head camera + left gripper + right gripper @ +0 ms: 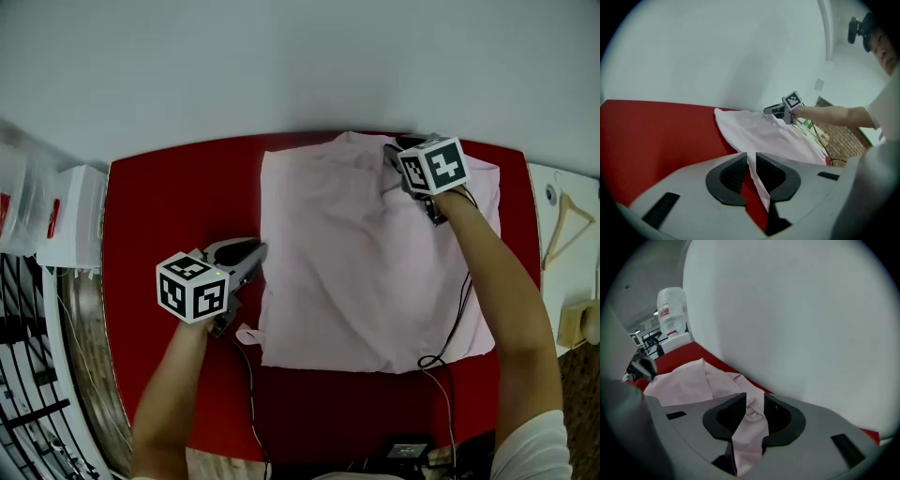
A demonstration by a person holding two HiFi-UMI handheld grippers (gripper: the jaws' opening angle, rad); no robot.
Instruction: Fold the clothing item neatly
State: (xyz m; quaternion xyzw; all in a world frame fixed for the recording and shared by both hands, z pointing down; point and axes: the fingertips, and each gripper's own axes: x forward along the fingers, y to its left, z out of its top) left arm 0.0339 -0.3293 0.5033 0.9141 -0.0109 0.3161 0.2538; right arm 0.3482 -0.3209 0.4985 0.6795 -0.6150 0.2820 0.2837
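1. The pale pink cloth garment [366,272] lies spread flat on the red table top [169,206]. Its long axis runs from the person's side toward the wall, and a small tab sticks out at its near left corner
2. The left gripper [255,251] sits at the garment's left edge, about halfway along it. In the left gripper view [751,161] its jaws are drawn close on a thin standing edge of the cloth, which looks pinched
3. The right gripper [394,150] is at the far end of the garment, near its right side. In the right gripper view [754,404] the jaws stand apart with a loose bunch of the cloth between them, not squeezed
4. The whole garment lies to the right of the left gripper, so a lengthwise fold would likely mean carrying that edge rightward across the cloth. The left hand is the better placed for it; the right would need to grip again first
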